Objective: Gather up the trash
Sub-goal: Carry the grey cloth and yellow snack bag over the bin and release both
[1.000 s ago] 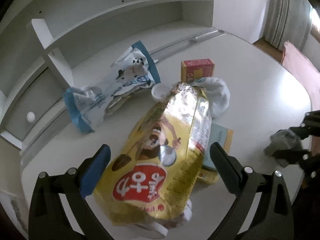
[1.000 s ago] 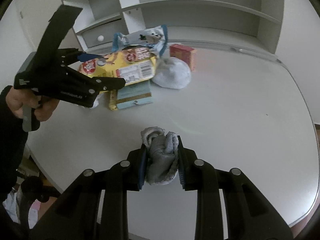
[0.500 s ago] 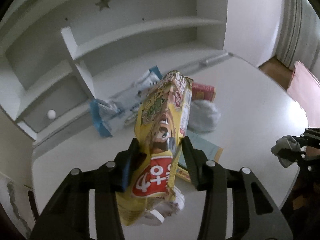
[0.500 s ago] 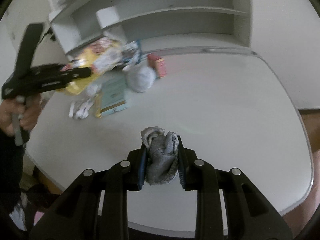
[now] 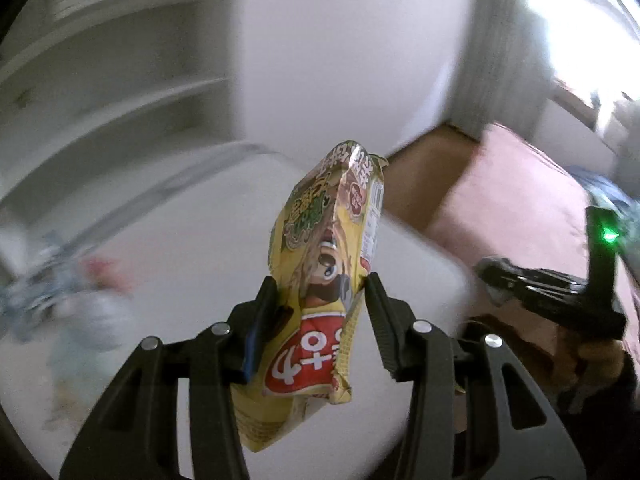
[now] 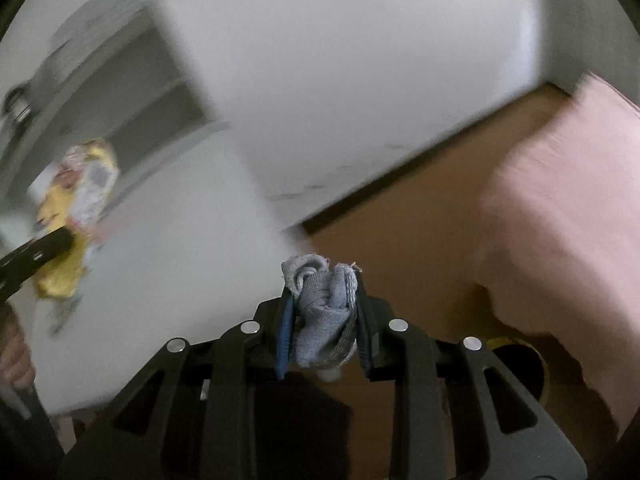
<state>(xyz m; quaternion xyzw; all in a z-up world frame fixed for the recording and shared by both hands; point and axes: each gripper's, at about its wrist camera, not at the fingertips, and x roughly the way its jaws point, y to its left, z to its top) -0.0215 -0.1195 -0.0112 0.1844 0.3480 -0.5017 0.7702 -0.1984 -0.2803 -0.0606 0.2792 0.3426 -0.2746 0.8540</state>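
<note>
My left gripper (image 5: 320, 300) is shut on a yellow snack bag (image 5: 326, 256) with a red label, held upright above the white table (image 5: 180, 264). The same yellow snack bag (image 6: 74, 216) shows blurred at the left of the right wrist view, in the left gripper (image 6: 60, 246). My right gripper (image 6: 325, 308) is shut on a balled grey sock (image 6: 322, 300), out past the table's corner over the brown floor (image 6: 404, 220). The right gripper (image 5: 500, 276) appears dark at the right of the left wrist view.
Blurred trash (image 5: 68, 300) lies on the table's left side. White shelves (image 5: 120, 92) stand behind. A pink bed or cushion (image 6: 560, 208) lies to the right. Below my right gripper a round, yellow-rimmed dark opening (image 6: 516, 364) sits on the floor. A hand (image 6: 14, 356) holds the left gripper.
Both grippers swung right, away from the shelves and toward the floor and pink bed. The snack bag and the sock stayed gripped. Both views are now motion-blurred.
</note>
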